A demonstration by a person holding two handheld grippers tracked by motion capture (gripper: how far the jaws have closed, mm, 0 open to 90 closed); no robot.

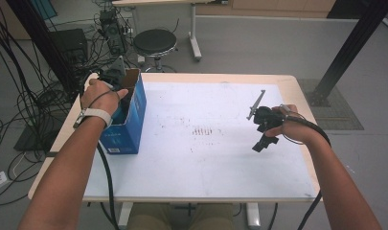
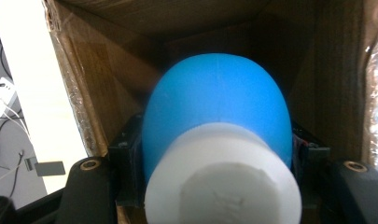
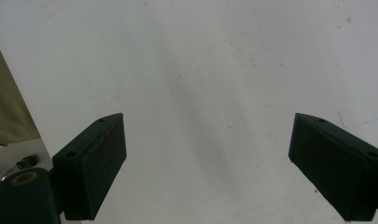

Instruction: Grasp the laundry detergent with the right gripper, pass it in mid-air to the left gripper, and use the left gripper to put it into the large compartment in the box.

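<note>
White surface (image 1: 206,158) at centre frame: the left gripper (image 2: 214,154), clamped on a blue-and-white foam bulb (image 2: 217,116), points down into the open blue cardboard box (image 1: 129,120) at upper left; the right gripper (image 3: 207,163) hangs wide, empty.

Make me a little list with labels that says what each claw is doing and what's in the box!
left claw: shut on the blue and white object, inside the box
box: blue outside, brown cardboard inside, open top, at the table's left edge
right claw: open, holding nothing, above the table
table: white top
</note>
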